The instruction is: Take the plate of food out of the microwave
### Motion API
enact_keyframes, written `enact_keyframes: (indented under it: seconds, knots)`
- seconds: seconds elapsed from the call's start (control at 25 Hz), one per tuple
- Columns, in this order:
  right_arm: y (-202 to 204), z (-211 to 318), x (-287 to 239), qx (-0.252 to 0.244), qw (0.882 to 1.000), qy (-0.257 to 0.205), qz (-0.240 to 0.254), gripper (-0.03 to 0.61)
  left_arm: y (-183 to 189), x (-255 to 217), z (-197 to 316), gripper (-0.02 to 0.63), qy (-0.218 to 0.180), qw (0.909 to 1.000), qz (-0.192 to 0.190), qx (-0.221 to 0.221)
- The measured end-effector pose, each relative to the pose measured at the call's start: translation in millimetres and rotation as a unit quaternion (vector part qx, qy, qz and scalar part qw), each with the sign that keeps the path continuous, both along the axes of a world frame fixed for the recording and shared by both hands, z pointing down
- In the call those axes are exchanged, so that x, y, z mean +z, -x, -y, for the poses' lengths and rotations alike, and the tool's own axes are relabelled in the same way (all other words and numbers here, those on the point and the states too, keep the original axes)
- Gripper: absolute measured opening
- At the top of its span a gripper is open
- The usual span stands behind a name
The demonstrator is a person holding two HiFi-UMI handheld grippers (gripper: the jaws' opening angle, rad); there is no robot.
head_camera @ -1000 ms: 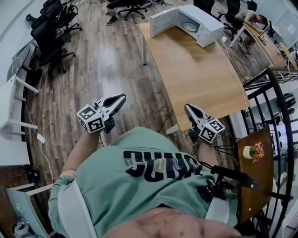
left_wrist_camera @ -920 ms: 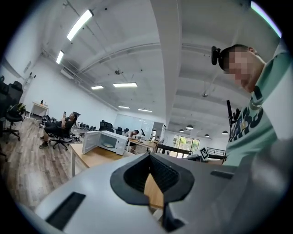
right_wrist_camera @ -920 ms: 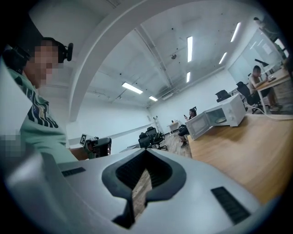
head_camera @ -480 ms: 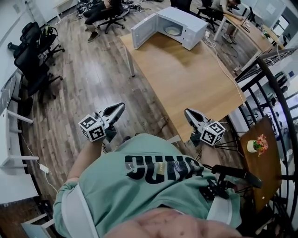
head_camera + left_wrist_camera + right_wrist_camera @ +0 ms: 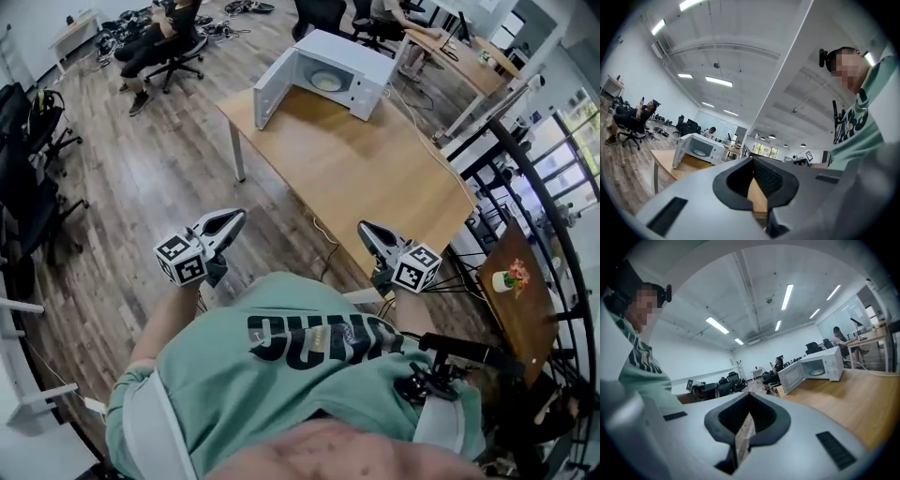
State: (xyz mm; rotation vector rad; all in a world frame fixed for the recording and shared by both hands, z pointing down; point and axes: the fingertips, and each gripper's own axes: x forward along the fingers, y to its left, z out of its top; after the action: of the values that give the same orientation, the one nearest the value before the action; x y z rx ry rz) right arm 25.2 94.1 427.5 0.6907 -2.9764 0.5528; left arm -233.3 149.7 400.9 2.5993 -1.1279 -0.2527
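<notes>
A white microwave (image 5: pixel 330 62) stands at the far end of a long wooden table (image 5: pixel 375 173), its door (image 5: pixel 272 90) swung open to the left. Inside lies a pale plate (image 5: pixel 325 82); I cannot make out the food on it. The microwave (image 5: pixel 700 149) and its plate (image 5: pixel 699 153) also show far off in the left gripper view, and the same microwave (image 5: pixel 820 365) and plate (image 5: pixel 816 372) in the right gripper view. My left gripper (image 5: pixel 234 217) and right gripper (image 5: pixel 364 228) are held in front of my chest, well short of the table's near end. Both are shut and empty.
Office chairs (image 5: pixel 28 141) stand on the wood floor at left, and seated people (image 5: pixel 159 37) are at the back. A black railing (image 5: pixel 553 244) curves along the right, beside a small wooden table with a potted plant (image 5: pixel 509 279). A cable (image 5: pixel 422 141) trails from the microwave.
The table and microwave have slid down and left in the head view and look nearer. Both grippers keep their place before the chest, still shut.
</notes>
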Motion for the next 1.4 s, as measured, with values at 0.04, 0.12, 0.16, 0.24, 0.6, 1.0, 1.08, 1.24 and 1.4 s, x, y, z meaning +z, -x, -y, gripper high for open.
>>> enact_keyframes:
  seconds: [0.04, 0.12, 0.16, 0.24, 0.6, 1.0, 1.08, 1.24, 1.4]
  knots:
    - [9.9, -1.7, -0.4, -0.001, 1.000, -0.004, -0.011, 0.008, 8.2, 2.7, 6.5, 0.005, 0.002, 1.0000, -0.004, 0.007]
    - [19.1, -1.3, -0.1, 0.007, 1.000, -0.009, -0.030, 0.008, 18.1, 8.0, 20.8, 0.005, 0.007, 0.9996, -0.011, 0.023]
    - [18.6, 1.7, 0.4, 0.017, 0.999, -0.006, -0.033, 0.008, 19.9, 10.4, 28.7, 0.005, 0.009, 0.9994, -0.014, 0.032]
    - [10.8, 8.6, 2.0, 0.043, 0.999, 0.002, -0.033, 0.008, 18.0, 14.7, 42.9, 0.005, 0.013, 0.9985, -0.020, 0.050]
    - [-42.2, 65.3, 12.0, 0.076, 0.997, 0.009, -0.018, 0.008, -35.1, 22.2, 107.1, 0.005, 0.026, 0.9962, -0.013, 0.082]
    - [-127.0, 172.2, 20.1, 0.027, 0.999, -0.013, 0.027, 0.008, -140.2, 3.8, 193.5, 0.005, 0.035, 0.9974, 0.021, 0.059]
    - [-144.0, 184.5, 25.7, 0.027, 0.999, -0.012, 0.039, 0.008, -159.0, 5.0, 205.3, 0.005, 0.043, 0.9966, 0.031, 0.063]
    - [-173.7, 199.1, 37.2, 0.038, 0.998, -0.001, 0.056, 0.008, -187.3, 5.3, 228.5, 0.005, 0.051, 0.9947, 0.047, 0.075]
    - [-185.8, 200.9, 48.0, 0.067, 0.996, 0.020, 0.063, 0.008, -192.5, 3.3, 252.8, 0.005, 0.056, 0.9924, 0.054, 0.096]
